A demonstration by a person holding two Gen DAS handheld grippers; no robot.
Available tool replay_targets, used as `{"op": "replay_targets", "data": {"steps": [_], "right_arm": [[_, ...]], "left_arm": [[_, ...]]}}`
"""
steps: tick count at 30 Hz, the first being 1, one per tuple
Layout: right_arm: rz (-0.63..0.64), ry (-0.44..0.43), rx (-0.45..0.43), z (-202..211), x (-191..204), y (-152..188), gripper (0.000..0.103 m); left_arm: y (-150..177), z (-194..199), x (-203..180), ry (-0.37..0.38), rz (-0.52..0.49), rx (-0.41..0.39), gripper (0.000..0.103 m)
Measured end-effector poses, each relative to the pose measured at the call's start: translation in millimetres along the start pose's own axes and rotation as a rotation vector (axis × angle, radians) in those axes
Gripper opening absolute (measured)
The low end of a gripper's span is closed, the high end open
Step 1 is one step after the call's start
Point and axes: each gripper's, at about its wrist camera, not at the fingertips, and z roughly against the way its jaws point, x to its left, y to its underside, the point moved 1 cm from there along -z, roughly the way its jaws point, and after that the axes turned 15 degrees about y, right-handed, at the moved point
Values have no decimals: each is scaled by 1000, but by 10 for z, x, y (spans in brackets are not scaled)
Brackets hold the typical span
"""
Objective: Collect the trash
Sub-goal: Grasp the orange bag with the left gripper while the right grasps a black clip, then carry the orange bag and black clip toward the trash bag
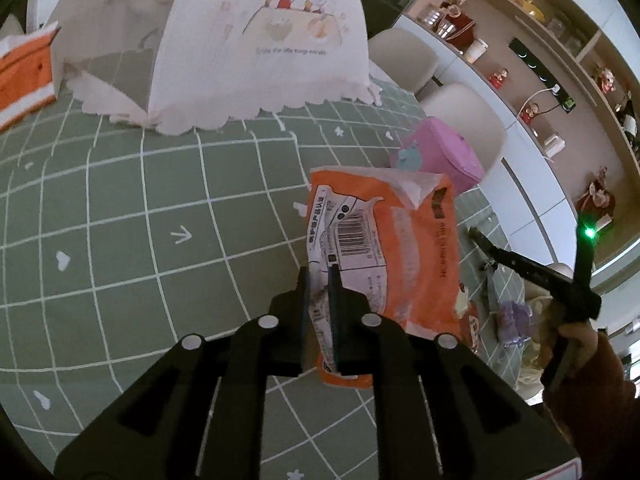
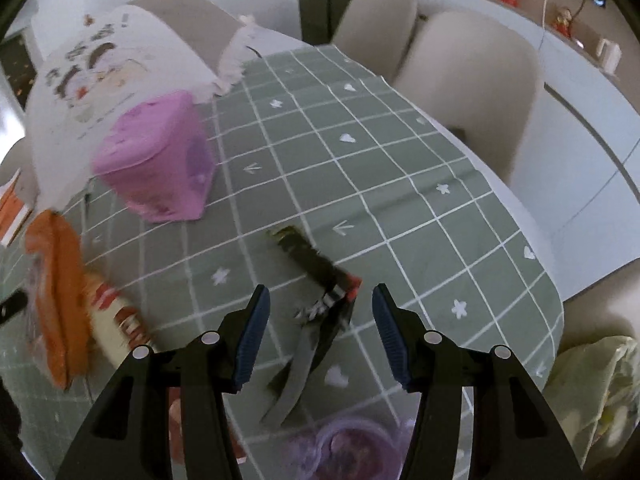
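The left gripper (image 1: 320,276) clenches an orange wrapper (image 1: 400,248) at frame centre, hiding part of the pink bin (image 1: 444,156) behind it. The right gripper (image 2: 320,300), released, hangs over a dark wrapper (image 2: 316,268) on the green tablecloth (image 2: 400,184); a white food cover (image 1: 224,48) stands upper left.

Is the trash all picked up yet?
Not yet. The left gripper is pinching an orange wrapper, lifted off the green tablecloth. The right gripper is open above a dark wrapper, not holding it. A purple wrapper lies nearby too.
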Motion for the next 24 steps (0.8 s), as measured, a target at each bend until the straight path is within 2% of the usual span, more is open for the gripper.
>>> {"op": "replay_targets", "data": {"steps": [4,7,10,22,24], "right_arm": [[-4,-14,30,-143,34,-54,50],[12,-41,38,-165,60,-28,29],[19,-75,22,-102,61,24,19],[1,-143,-55,423,13,188,19],[-5,-150,-62,503,4,246,19]], "left_arm": [[24,-72,27,3,11,10,16],[41,-103,26,12,26,12,19],[43,-127,4,5,26,16,20],[43,-107,-122,33,6,21,20],[49,-95,-123,32,5,15,13]]}}
